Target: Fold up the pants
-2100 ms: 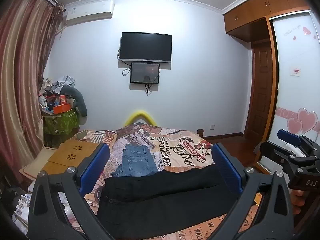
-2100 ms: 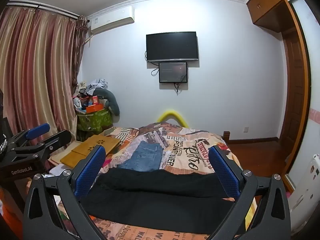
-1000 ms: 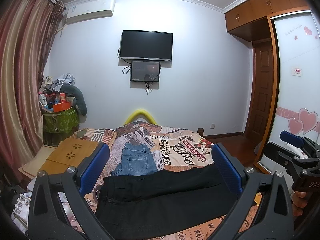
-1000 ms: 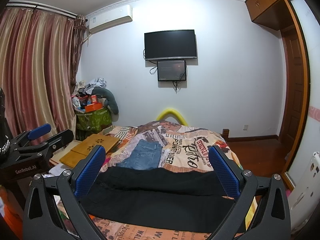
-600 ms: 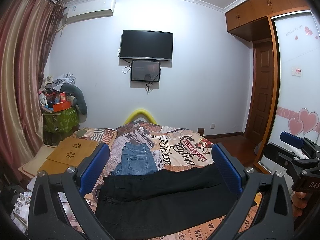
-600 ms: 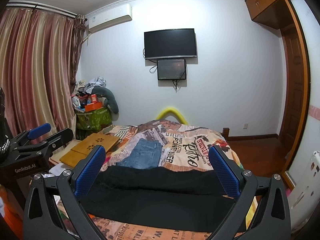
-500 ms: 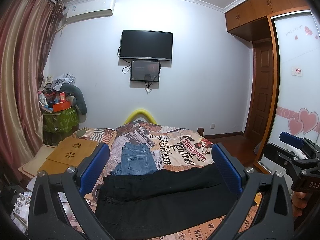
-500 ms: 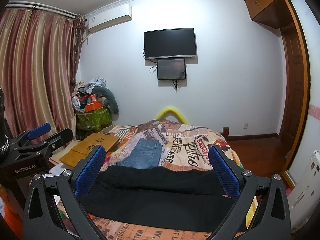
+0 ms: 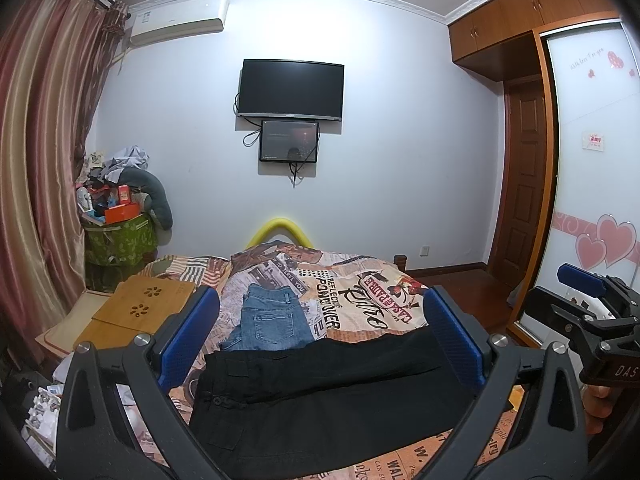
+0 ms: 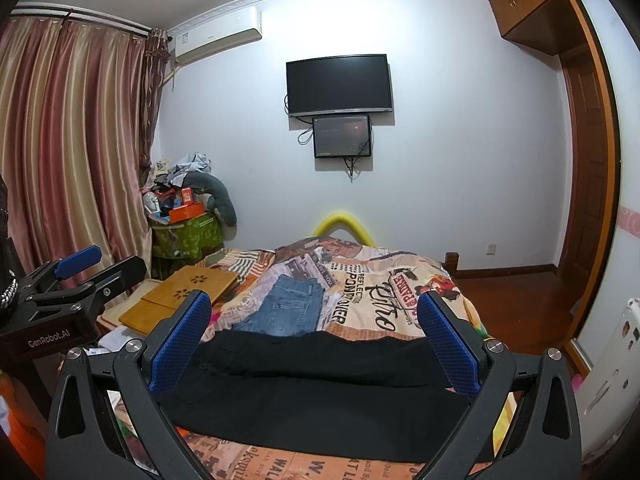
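While black pants [image 9: 332, 396] stay flat, left gripper [image 9: 320, 340] and right gripper [image 10: 314, 344] remain wide.

The black pants [image 9: 328, 396] — near edge hidden behind gripper frames — run off the bottom edge.

Even, cool indoor light, sharp focus — strong fisheye bending and dark vignette at edges.
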